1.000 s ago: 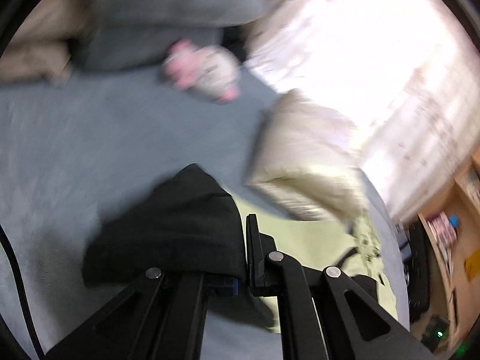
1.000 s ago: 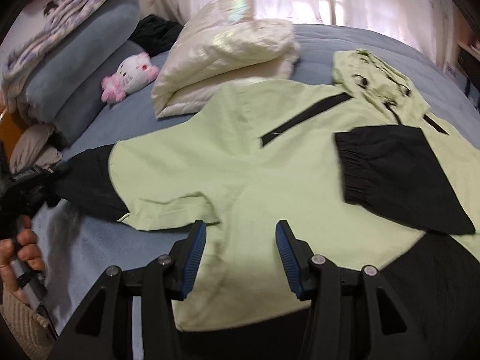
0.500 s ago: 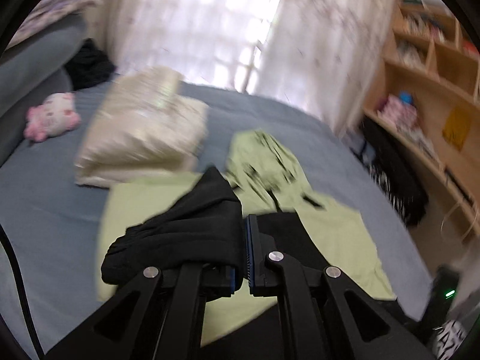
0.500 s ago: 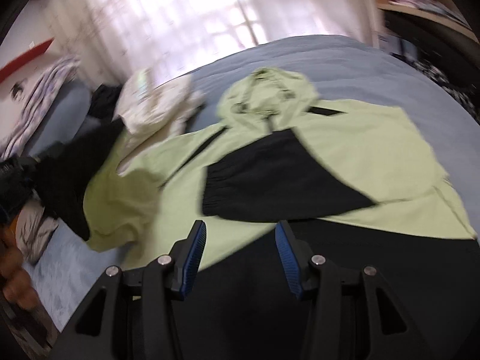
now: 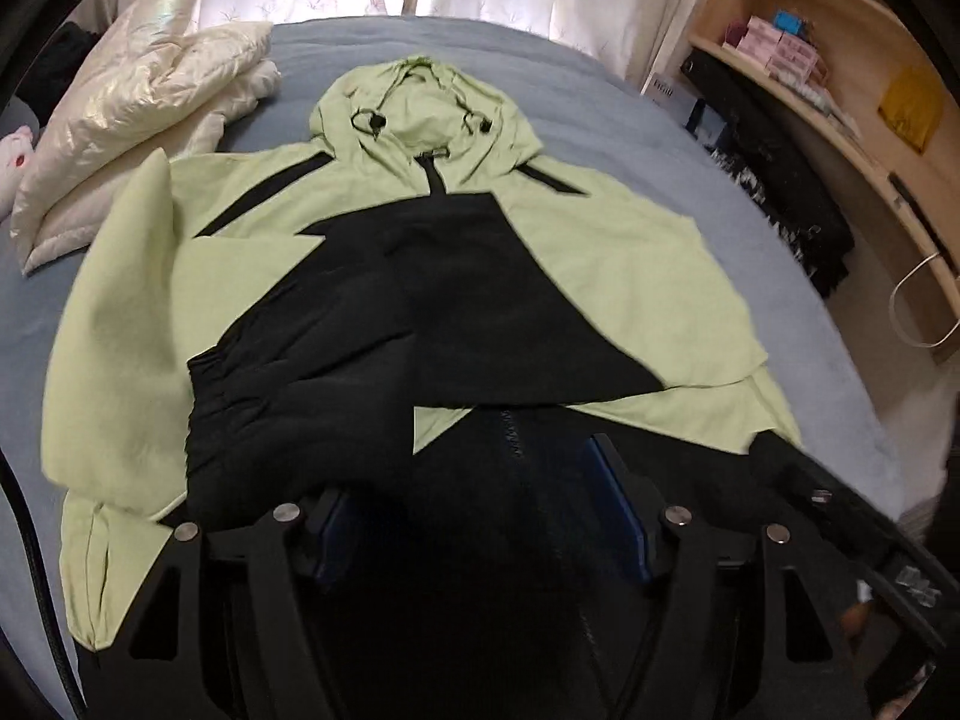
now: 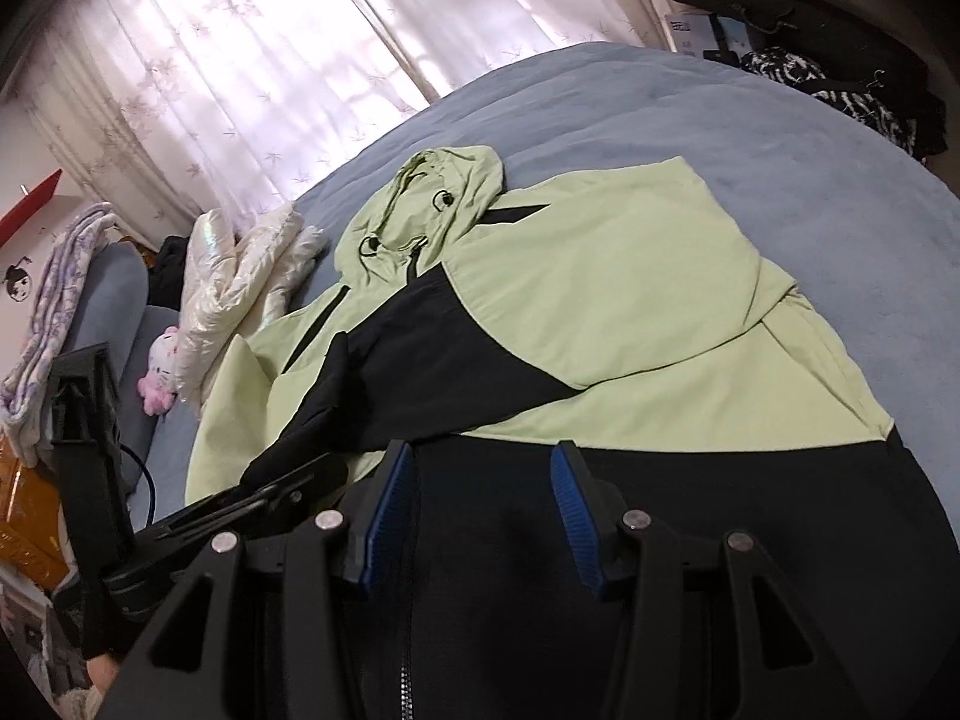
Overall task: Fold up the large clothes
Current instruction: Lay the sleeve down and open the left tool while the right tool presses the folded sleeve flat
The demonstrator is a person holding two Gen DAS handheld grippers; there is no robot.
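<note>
Left wrist view gives me the whole job at a glance: the blue bed (image 5: 600,96) carries the pale green and black hooded jacket (image 5: 630,264), spread front-up in the middle of the bed with its hood toward the curtained window. I use the jacket as my landmark. Both black sleeves are already folded in across its chest: one black sleeve (image 5: 492,312) lies slanting from the far shoulder, and the other black sleeve with the gathered cuff (image 5: 258,372) lies over the near left side. I judge the sleeve stage done; what is left is folding the body lengthwise or bottom-to-hood, and squaring it up.

Beyond the jacket's left shoulder sits a folded cream puffer coat (image 5: 132,120), which looks finished.

Over the jacket's black hem, my left tongs (image 5: 480,510) are opening, with the cuff just beside one finger but nothing pinched between them. My right tongs (image 6: 483,510) hang half open above the same hem near the zip, holding nothing.
</note>
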